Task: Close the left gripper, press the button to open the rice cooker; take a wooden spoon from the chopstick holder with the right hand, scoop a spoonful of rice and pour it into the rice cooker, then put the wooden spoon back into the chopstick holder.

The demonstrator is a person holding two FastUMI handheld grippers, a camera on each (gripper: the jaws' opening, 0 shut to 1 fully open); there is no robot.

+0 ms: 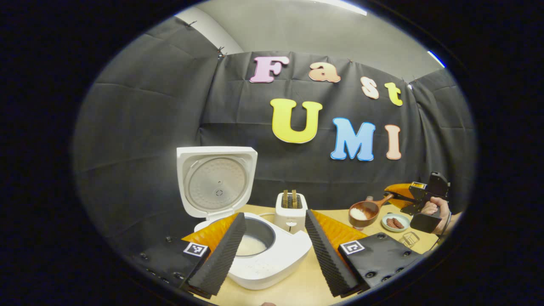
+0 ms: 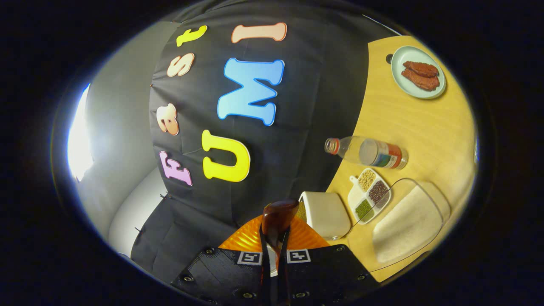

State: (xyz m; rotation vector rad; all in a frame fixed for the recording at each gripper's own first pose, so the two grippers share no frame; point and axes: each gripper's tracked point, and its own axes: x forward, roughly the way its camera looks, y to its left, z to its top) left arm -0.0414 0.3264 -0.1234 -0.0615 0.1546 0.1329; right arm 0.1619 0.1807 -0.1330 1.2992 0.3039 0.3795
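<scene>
A: Where the left gripper (image 1: 275,238) shows at the bottom of the left gripper view, its two ribbed foam pads (image 1: 221,255) stand wide apart, holding nothing.

B: And just beyond them?

A: The rice cooker (image 1: 272,259), smooth white plastic with rounded corners, sits on the pale wooden table (image 1: 297,289). Its lid (image 1: 216,180) stands upright and open, with a round, dimpled metal plate inside. White rice lies in the dark inner pot (image 1: 255,242), partly hidden by the left pad.

B: Farther back?

A: A small white toaster (image 1: 291,210) holds two brown slices. To the right, the wooden spoon (image 1: 366,211) is up in the air, its round bowl carrying a little white rice. The right gripper (image 1: 399,196) clamps the handle, a hand (image 1: 433,209) behind it. Below sits a pale plate (image 1: 395,222) of reddish-brown pieces.

B: What does the right gripper view add?

A: The fingers are pressed tight on the spoon's glossy brown handle (image 2: 278,219); the bowl is hidden. Beyond lie a white box (image 2: 326,214), a divided dish of grains (image 2: 369,194), a clear tub of rice (image 2: 410,221) and a plastic bottle (image 2: 367,152) on its side. The chopstick holder cannot be made out.
</scene>
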